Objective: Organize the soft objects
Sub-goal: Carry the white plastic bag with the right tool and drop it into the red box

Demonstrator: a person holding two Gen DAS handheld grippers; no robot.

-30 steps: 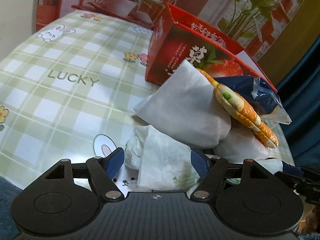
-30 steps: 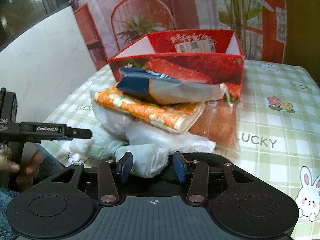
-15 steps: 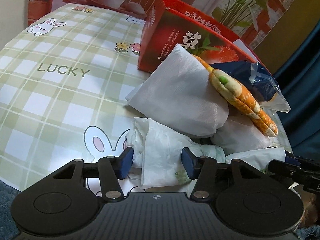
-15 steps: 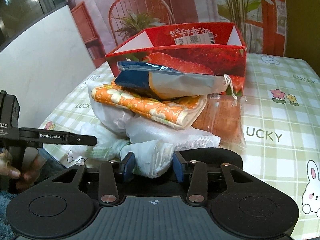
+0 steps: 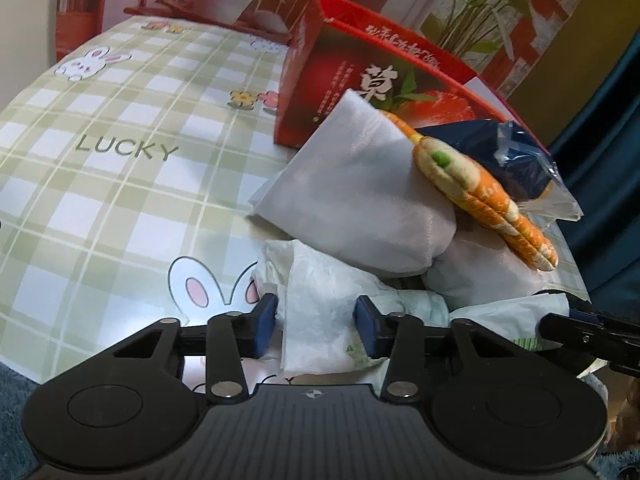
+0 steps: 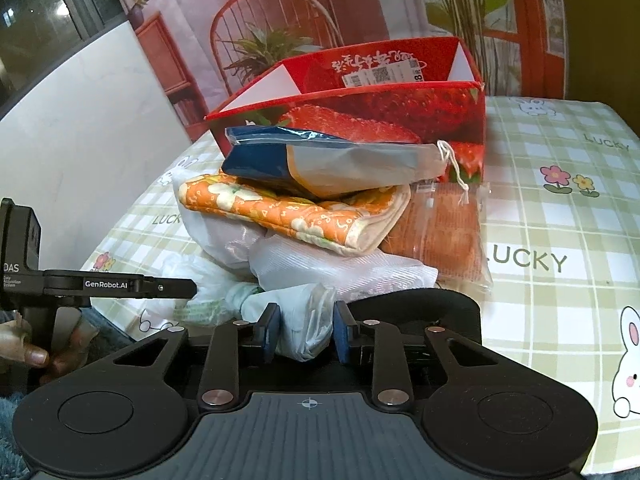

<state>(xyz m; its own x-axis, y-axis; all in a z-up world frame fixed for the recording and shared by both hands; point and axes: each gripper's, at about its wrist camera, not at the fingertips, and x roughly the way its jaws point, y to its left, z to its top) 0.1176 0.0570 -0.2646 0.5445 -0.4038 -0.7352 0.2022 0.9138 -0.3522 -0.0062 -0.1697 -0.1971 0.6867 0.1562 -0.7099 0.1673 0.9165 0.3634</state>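
A pile of soft things lies on the checked tablecloth in front of a red strawberry box. A crumpled white plastic bag lies at the pile's near edge. My left gripper is shut on one end of it. My right gripper is shut on its other end. Above it lie a white pouch, an orange flowered cloth and a blue packet.
A clear pack with something orange-brown inside leans beside the pile. The table edge runs just below my left gripper. The tablecloth stretches left of the box. A backdrop with plants stands behind the table.
Both grippers have closed further onto the white plastic bag. The left gripper has shifted slightly, so the pile sits a little further right in its view.
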